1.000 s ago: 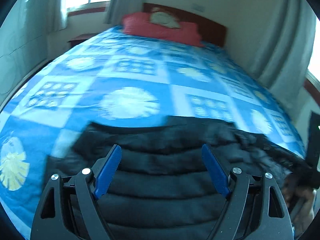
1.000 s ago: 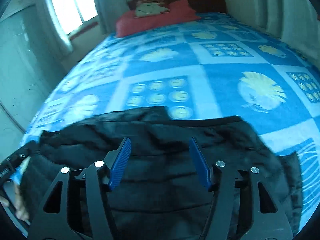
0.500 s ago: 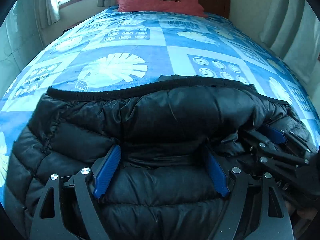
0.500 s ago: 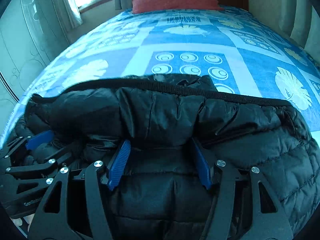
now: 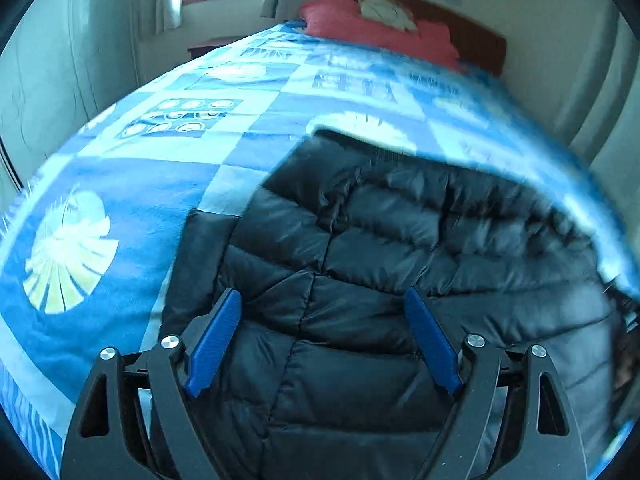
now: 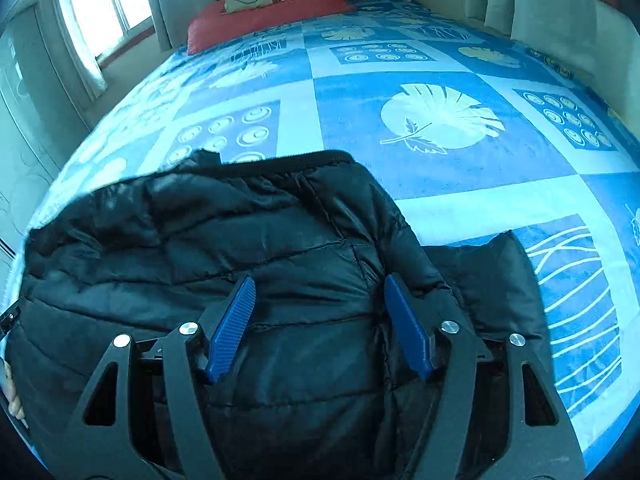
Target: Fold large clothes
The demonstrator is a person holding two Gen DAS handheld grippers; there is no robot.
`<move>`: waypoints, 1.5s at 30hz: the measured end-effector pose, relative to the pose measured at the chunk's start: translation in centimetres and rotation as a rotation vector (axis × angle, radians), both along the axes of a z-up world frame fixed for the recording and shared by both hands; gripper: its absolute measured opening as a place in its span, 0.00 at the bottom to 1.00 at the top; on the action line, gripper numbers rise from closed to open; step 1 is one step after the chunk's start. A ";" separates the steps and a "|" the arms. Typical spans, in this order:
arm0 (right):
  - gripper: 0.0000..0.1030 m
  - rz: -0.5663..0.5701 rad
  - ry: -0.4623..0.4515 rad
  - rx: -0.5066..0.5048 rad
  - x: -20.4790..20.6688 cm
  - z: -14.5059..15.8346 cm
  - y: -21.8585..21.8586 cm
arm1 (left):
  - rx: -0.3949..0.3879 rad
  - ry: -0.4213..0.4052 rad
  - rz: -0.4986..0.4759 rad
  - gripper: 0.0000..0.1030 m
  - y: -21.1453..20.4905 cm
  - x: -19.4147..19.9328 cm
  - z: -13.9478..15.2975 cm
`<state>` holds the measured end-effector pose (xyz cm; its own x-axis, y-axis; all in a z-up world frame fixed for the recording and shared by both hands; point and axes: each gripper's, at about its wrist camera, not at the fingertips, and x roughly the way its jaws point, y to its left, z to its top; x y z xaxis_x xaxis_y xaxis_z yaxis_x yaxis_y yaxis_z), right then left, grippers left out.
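A black quilted puffer jacket (image 5: 400, 240) lies in a doubled-up heap on the blue patterned bedspread (image 5: 140, 208). My left gripper (image 5: 322, 294) hovers over the jacket's left part. It is wide open and still spreading a little, and nothing is pinched between its blue pads. In the right wrist view the jacket (image 6: 240, 232) fills the lower left, and a sleeve (image 6: 492, 276) sticks out to the right. My right gripper (image 6: 319, 280) hangs over the jacket with its jaws opening. Fabric lies below the pads, which do not press on it.
The bedspread (image 6: 440, 80) stretches back to a red pillow (image 6: 260, 16) and a dark wooden headboard (image 5: 480, 36). There are curtains and a window at the left and a curtain at the right. A person's fingers (image 6: 12, 396) show at the left edge.
Half a second ago both grippers stood close together at the jacket's bunched fold. They have since moved apart sideways. The right jaws have spread, and the jacket lies flatter.
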<state>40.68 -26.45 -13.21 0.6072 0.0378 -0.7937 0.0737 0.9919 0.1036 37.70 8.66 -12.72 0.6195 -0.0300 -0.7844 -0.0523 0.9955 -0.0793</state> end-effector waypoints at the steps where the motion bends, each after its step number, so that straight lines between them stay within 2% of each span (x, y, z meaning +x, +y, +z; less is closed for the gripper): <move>1: 0.66 0.005 -0.003 -0.020 -0.3 0.5 0.3 | 0.015 0.000 0.000 0.80 -0.2 0.0 0.3; 4: 0.67 0.016 -0.041 0.024 -3.4 2.8 -0.3 | -0.048 -0.018 -0.012 0.79 0.9 -2.4 2.3; 8: 0.75 -0.028 -0.100 0.033 -10.9 5.2 -3.0 | -0.079 -0.088 0.020 0.80 3.3 -8.7 4.6; 11: 0.78 -0.101 -0.100 0.018 -16.5 4.8 -5.1 | -0.174 -0.091 0.081 0.80 5.8 -14.1 4.6; 13: 0.78 -0.140 -0.073 0.037 -19.1 3.7 -6.2 | -0.282 -0.069 0.152 0.81 7.6 -18.0 3.5; 17: 0.78 -0.207 -0.018 0.202 -22.2 0.7 -8.2 | -0.443 -0.012 0.209 0.82 8.6 -22.1 0.6; 19: 0.78 -0.234 -0.013 0.327 -22.4 -0.1 -8.9 | -0.501 -0.008 0.212 0.82 8.7 -22.4 -0.4; 21: 0.78 -0.245 -0.005 0.460 -22.2 -1.1 -9.1 | -0.594 -0.007 0.219 0.82 9.0 -21.7 -1.4; 23: 0.79 -0.271 -0.006 0.463 -22.0 -1.5 -8.8 | -0.652 -0.014 0.263 0.82 9.4 -20.7 -2.1; 25: 0.74 -0.267 -0.029 0.435 -22.0 -1.2 -8.1 | -0.664 -0.044 0.302 0.82 9.5 -20.2 -2.1; 26: 0.60 -0.259 -0.028 0.447 -21.9 -1.3 -8.0 | -0.660 -0.049 0.317 0.81 9.5 -19.9 -2.1; 27: 0.48 -0.259 -0.025 0.484 -21.9 -1.5 -7.9 | -0.655 -0.060 0.335 0.67 9.4 -19.6 -1.9; 29: 0.39 -0.263 -0.038 0.513 -22.0 -1.7 -7.8 | -0.670 -0.044 0.345 0.49 9.4 -19.0 -2.2; 30: 0.34 -0.258 -0.052 0.517 -22.3 -1.5 -7.8 | -0.707 -0.048 0.349 0.40 9.6 -18.9 -2.4; 31: 0.29 -0.252 -0.065 0.518 -22.3 -1.2 -7.7 | -0.727 -0.057 0.350 0.37 9.8 -18.9 -2.4; 33: 0.24 -0.234 -0.093 0.505 -23.0 -0.4 -7.3 | -0.699 -0.091 0.329 0.29 9.4 -19.3 -1.6; 36: 0.21 -0.217 -0.113 0.488 -24.3 0.5 -6.8 | -0.623 -0.138 0.287 0.24 8.8 -20.7 0.1; 39: 0.21 -0.207 -0.115 0.482 -26.0 0.8 -6.6 | -0.617 -0.152 0.277 0.23 9.2 -22.6 1.1; 45: 0.21 -0.202 -0.094 0.489 -30.1 0.2 -6.7 | -0.628 -0.116 0.266 0.23 10.2 -26.3 1.2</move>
